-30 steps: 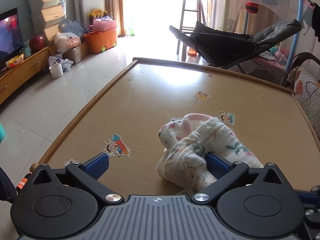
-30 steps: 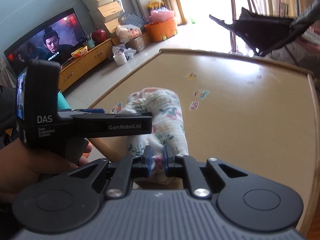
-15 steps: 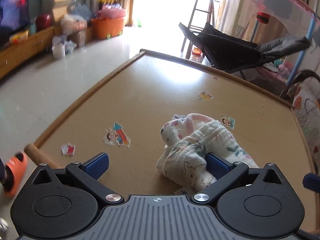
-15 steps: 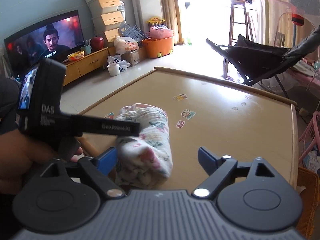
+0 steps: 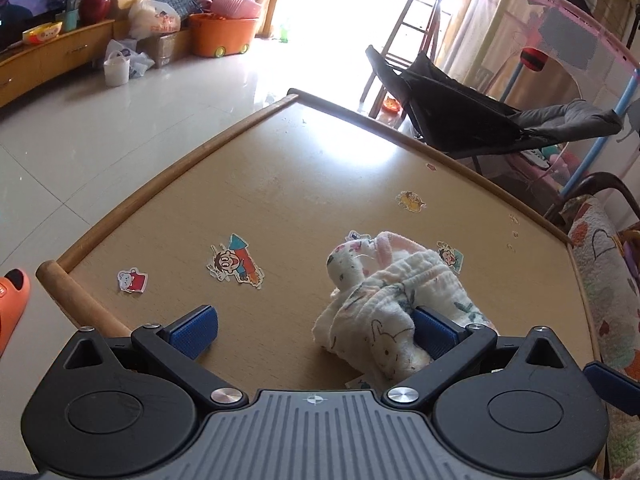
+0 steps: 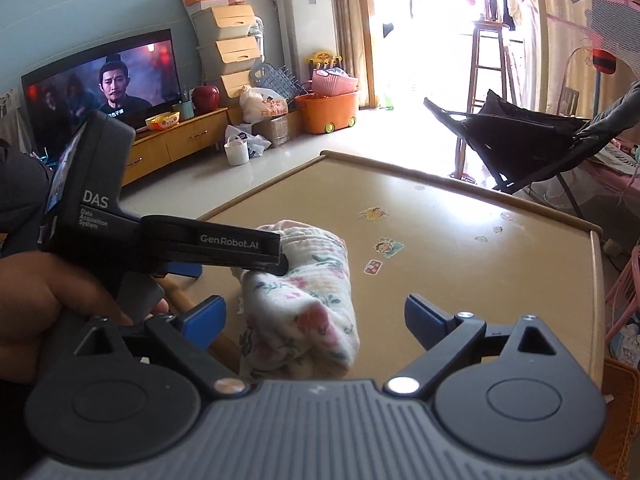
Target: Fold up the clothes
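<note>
A small white floral garment point(image 5: 384, 304), folded into a thick bundle, lies on the wooden table point(image 5: 320, 184) near its front edge. It also shows in the right wrist view point(image 6: 304, 300). My left gripper point(image 5: 316, 328) is open, and its right finger rests against the bundle's near side. My right gripper point(image 6: 316, 320) is open and empty, with the bundle's near end between its fingers. The left gripper's body point(image 6: 180, 244) shows at the left of the right wrist view, beside the bundle.
Cartoon stickers point(image 5: 236, 260) are stuck on the tabletop. A black folding chair point(image 5: 480, 120) stands beyond the table's far edge. A patterned cushion point(image 5: 608, 280) lies at the right side. A TV cabinet point(image 6: 168, 148), boxes and an orange tub point(image 6: 328, 110) stand across the floor.
My right gripper has opened and let go of the garment, then pulled back a little. My left gripper stayed open and lifted slightly. The bundle stays on the table.
</note>
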`<state>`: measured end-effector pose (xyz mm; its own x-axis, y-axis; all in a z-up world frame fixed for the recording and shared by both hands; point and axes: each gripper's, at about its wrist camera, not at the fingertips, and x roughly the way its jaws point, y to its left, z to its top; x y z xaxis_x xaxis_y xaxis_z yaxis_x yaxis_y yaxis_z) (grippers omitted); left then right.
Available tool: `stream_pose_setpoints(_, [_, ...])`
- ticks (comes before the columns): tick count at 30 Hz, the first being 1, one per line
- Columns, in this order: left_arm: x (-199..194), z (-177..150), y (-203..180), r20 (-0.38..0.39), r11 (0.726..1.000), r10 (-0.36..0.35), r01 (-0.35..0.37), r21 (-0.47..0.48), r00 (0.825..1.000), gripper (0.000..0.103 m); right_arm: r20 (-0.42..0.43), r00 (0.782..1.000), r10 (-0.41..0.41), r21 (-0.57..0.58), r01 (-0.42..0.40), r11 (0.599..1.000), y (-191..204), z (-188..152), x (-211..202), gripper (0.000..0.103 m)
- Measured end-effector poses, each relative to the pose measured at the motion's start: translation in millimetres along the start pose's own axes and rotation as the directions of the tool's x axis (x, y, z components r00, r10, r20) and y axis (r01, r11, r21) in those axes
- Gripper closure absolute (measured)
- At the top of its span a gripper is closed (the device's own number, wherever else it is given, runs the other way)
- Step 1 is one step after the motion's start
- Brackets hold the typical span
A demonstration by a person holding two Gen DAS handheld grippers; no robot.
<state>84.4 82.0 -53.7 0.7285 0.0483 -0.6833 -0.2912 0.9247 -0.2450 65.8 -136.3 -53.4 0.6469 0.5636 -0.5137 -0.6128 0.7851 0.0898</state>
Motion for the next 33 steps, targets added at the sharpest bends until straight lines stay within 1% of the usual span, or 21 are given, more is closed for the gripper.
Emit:
stream_pose_setpoints(3, [3, -1, -1, -0.002, 1.000, -0.001, 0.001, 0.011, 1.000, 0.000, 0.007, 1.000, 0.005, -0.010, -0.005, 1.000, 2, 0, 2, 0.007])
stream_pose_setpoints(6, [6, -1, -2, -0.005, 1.000, -0.002, 0.002, 0.023, 1.000, 0.000, 0.031, 0.999, 0.017, -0.048, -0.015, 0.999, 12, -5, 0, 0.007])
stream_pose_setpoints(9, [5, 0, 2, -0.004, 0.999, -0.006, 0.006, 0.036, 1.000, 0.000, 0.018, 0.999, 0.044, -0.025, -0.044, 0.999, 9, 0, 0, 0.007])
stream_pose_setpoints(11, [4, 1, 4, -0.004, 0.999, -0.008, 0.008, 0.046, 1.000, 0.000, 0.038, 0.998, 0.044, -0.016, -0.043, 0.999, 5, 2, -5, 0.007])
stream_pose_setpoints(16, [2, 1, 6, -0.003, 0.999, -0.011, 0.011, 0.048, 1.000, 0.000, 0.101, 0.993, -0.064, -0.042, 0.069, 0.997, -3, 6, -20, 0.007])
stream_pose_setpoints(26, [1, 2, 7, -0.002, 0.999, -0.008, 0.008, 0.049, 1.000, 0.000, 0.019, 0.998, -0.056, -0.170, 0.059, 0.984, 11, -6, -1, 0.007])
stream_pose_setpoints(31, [1, 4, 7, -0.005, 0.999, -0.004, 0.005, 0.033, 1.000, 0.000, -0.022, 0.998, -0.056, -0.232, 0.050, 0.971, 18, -12, 9, 0.007])
stream_pose_setpoints(33, [0, 5, 7, -0.007, 1.000, -0.005, 0.005, 0.028, 1.000, 0.000, -0.062, 0.996, -0.058, -0.281, 0.039, 0.959, 29, -20, 24, 0.008])
